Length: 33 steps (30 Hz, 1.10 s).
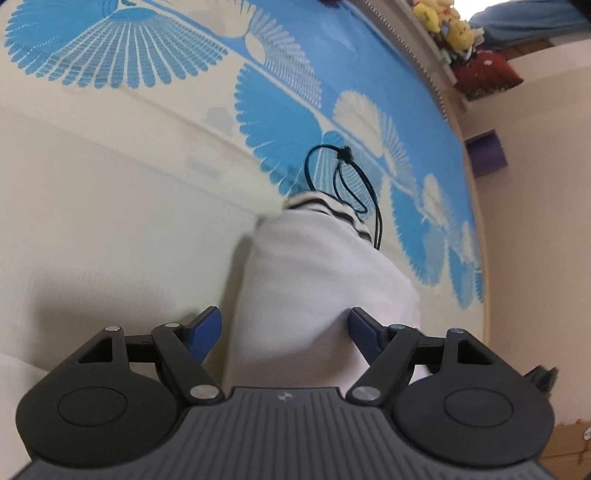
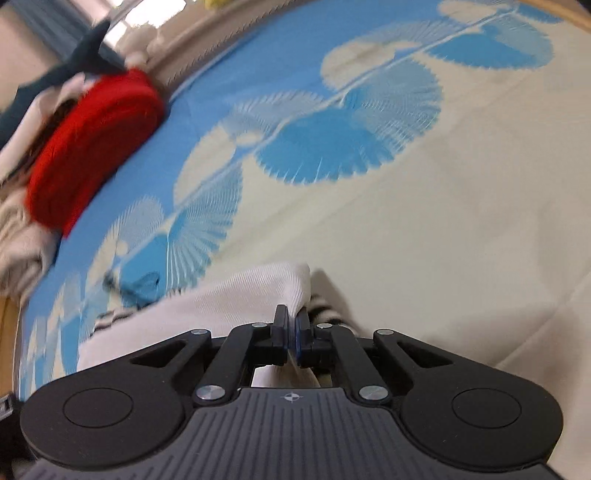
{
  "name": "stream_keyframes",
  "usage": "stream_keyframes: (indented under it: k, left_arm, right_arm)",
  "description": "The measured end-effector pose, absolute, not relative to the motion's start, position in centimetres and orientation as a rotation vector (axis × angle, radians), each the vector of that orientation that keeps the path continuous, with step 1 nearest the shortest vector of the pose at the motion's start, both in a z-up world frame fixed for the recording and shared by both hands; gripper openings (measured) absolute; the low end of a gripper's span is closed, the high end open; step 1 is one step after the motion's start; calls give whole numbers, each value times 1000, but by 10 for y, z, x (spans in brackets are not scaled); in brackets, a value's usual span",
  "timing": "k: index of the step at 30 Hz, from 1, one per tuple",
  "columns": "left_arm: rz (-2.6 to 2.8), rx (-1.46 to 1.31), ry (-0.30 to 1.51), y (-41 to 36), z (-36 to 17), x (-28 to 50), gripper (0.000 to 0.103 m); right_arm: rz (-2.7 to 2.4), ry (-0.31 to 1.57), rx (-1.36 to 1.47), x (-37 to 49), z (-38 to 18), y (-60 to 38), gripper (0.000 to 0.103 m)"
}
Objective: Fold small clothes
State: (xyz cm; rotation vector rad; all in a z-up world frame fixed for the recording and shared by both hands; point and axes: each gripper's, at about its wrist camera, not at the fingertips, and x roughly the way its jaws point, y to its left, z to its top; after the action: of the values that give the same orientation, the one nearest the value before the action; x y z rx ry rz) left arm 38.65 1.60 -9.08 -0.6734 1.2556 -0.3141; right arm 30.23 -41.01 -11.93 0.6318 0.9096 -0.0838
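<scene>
Right wrist view: the right gripper [image 2: 291, 332], low in the centre of the frame, has its jaws pressed together on a corner of a white garment [image 2: 236, 295]. The cloth spreads left of the fingers, showing a black-and-white striped trim [image 2: 110, 317]. It lies on a cream bedsheet [image 2: 443, 221] printed with blue fan shapes. A red cushion [image 2: 96, 147] sits at the upper left, with a dark plush toy [image 2: 85, 55] above it.

Left wrist view: the left gripper [image 1: 286, 325] stands wide apart at the bottom centre, its blue pads [image 1: 205, 330] either side of the white garment without clamping it. A black cord [image 1: 354, 181] loops beyond the striped edge, mid-frame. Yellow plush toys [image 1: 443, 22] sit at the upper right.
</scene>
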Motion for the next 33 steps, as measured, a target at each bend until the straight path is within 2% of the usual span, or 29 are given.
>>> stream_keyframes:
  k: [1,3,6,12,14,15,16,17,18,21,23,26,28,31,33]
  left_arm:
    - [-313,-676,1264,16,-93,386,80]
    - [-309,-681,1269,17,-97,387,82]
    - [-312,-702,1277,20,-103,387,83]
    - [-314,-739,1278,19,-112,390,84]
    - [-308,-752,1276,18,-115,389,84]
    - [-309,-759,1274,18,-116,389,79]
    - [-315,-755,1265,18,-115,388,73]
    - [-315,-731,1249,19,-111,388,58]
    - [-310,-713,1235,20,-108,387,46]
    - [-317,-742,1179,30,-97,384,35]
    - [-320,-684,1151,29,-89,383,35]
    - [-292,-580,1165,26,-78,382,45]
    - [-300,-516,1155,27,-65,379,47]
    - [-372,-450,1083,28,-35,366,47]
    - [-485,-418,1060,25,-21,355,47]
  right_arm:
    - [-78,914,630,301,-119,-408,8]
    - [-66,901,652,298,-115,-409,29]
    - [-27,869,711,287,-106,-416,45]
    - [159,950,741,272,-107,-414,50]
    - [198,1008,694,269,-111,-406,50]
    - [211,1032,661,268,-113,-401,45]
    - [216,1036,633,267,-113,-397,36]
    - [230,1016,615,266,-111,-394,4]
    - [241,975,614,265,-106,-393,4]
    - [249,784,670,259,-83,-398,4]
    - [211,767,609,263,-81,-396,4]
    - [84,976,415,276,-110,-379,4]
    - [42,1069,373,278,-121,-376,4]
    - [-9,998,359,272,-102,-380,10]
    - [18,910,383,262,-82,-384,18]
